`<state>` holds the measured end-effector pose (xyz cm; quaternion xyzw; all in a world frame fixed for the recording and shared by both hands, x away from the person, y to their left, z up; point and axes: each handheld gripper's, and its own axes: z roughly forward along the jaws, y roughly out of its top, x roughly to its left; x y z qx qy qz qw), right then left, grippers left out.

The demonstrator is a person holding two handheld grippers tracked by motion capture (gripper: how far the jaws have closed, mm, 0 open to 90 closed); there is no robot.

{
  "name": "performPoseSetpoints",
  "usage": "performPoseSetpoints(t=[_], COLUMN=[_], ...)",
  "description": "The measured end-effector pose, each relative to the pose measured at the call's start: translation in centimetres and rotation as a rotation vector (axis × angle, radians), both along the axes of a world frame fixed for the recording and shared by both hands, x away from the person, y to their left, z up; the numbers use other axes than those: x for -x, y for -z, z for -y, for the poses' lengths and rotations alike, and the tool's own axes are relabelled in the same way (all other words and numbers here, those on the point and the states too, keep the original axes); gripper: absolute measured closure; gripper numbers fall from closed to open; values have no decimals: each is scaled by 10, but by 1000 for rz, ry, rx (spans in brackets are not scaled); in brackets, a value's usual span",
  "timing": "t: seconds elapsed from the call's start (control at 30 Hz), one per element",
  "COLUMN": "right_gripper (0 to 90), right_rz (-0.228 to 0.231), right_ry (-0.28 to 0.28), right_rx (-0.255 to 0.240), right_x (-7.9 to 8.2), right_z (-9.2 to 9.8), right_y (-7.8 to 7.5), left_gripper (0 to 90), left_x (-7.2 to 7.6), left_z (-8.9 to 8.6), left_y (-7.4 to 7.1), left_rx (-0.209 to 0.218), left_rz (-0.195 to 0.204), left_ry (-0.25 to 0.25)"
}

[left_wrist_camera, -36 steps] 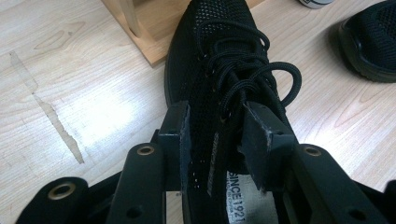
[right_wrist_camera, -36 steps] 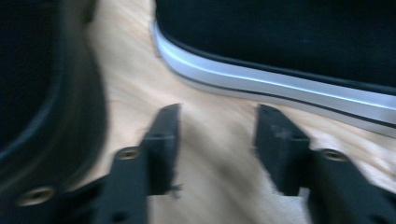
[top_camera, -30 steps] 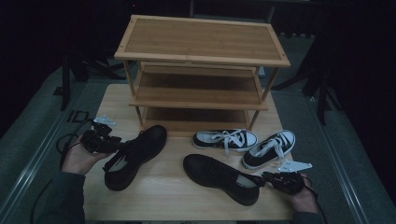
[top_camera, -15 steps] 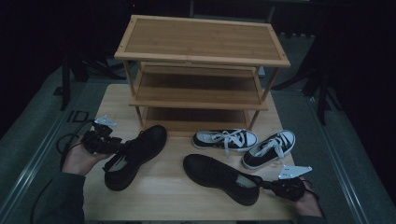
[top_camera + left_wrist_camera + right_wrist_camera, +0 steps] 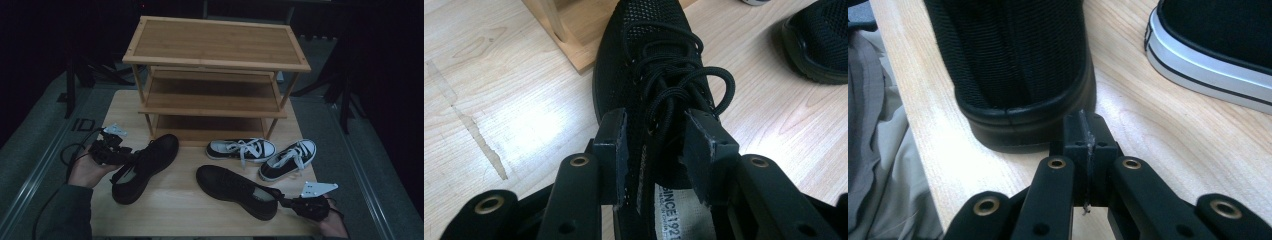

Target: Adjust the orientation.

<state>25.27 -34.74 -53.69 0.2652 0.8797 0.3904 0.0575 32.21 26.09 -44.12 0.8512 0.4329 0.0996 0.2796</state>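
Observation:
Two black lace-up shoes lie on the wooden table (image 5: 175,210). My left gripper (image 5: 131,157) holds the left black shoe (image 5: 145,167) at its opening. In the left gripper view its jaws (image 5: 656,130) close on the tongue and lace area of that shoe (image 5: 649,60). The right black shoe (image 5: 235,190) lies with its heel toward the near right corner. My right gripper (image 5: 282,200) sits just behind that heel. In the right gripper view its pads (image 5: 1087,125) are pressed together with nothing between them, a little short of the heel (image 5: 1008,55).
A three-tier bamboo shoe rack (image 5: 215,45) stands at the back of the table. Two black-and-white sneakers (image 5: 242,149) (image 5: 289,159) lie in front of its right side. The table's near edge runs close behind my right gripper.
My right gripper has slid slightly toward the near edge behind the heel. The left gripper and its shoe have stayed put.

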Motion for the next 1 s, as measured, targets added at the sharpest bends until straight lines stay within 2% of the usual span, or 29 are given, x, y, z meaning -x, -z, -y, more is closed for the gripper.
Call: performPoseSetpoints(t=[0.5, 1.0], right_gripper=[900, 900], right_rz=[1, 3], right_ry=[-17, -32], right_rx=[-20, -23], right_x=[11, 12], right_z=[-2, -11], right_y=[-1, -1], left_gripper=[618, 617], left_x=[0, 0], left_z=[1, 4], left_y=[1, 2], left_rx=[2, 5], left_rz=[1, 3], left_ry=[1, 9])
